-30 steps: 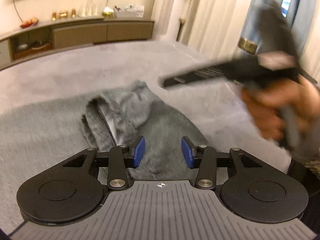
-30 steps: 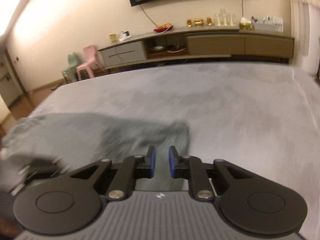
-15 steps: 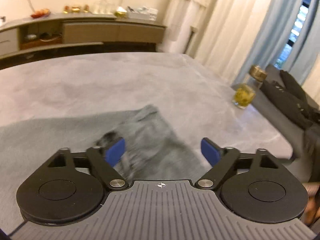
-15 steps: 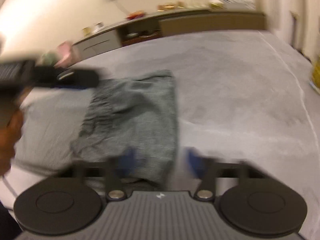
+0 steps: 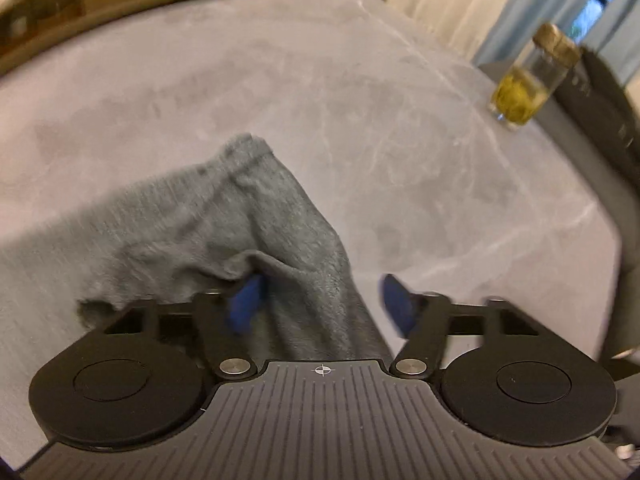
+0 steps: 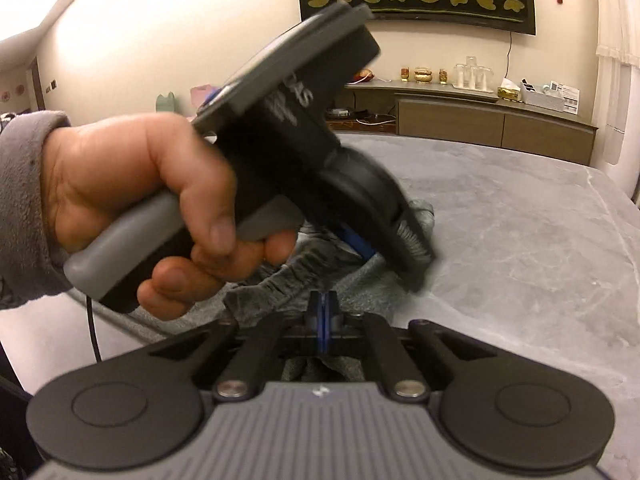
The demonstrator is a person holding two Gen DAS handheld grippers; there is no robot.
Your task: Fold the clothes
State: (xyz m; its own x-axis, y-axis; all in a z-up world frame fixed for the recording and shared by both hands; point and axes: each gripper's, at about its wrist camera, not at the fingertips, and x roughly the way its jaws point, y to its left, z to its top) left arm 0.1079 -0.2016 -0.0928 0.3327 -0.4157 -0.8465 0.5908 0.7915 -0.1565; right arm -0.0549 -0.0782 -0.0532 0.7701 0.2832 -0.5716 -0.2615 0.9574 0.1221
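Grey knit garment (image 5: 224, 232) gripped from two sides on a grey velvety bed cover (image 5: 360, 120).

Left gripper (image 5: 320, 304): blue pads seen apart but closing, cloth bunched between them and spread toward 10 o'clock. Right gripper (image 6: 324, 308): pads together, pinching the garment's edge; elastic waistband (image 6: 296, 276) at 11 o'clock. Only the right view shows the left hand (image 6: 152, 200) around the other tool's grey handle; only the left view shows a glass jar (image 5: 528, 84) at 2 o'clock.

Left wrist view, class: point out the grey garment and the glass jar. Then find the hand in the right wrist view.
garment (image 5: 256, 220), left wrist view, middle fold.
jar (image 5: 528, 88), left wrist view, glass body.
hand (image 6: 132, 184), right wrist view, back.
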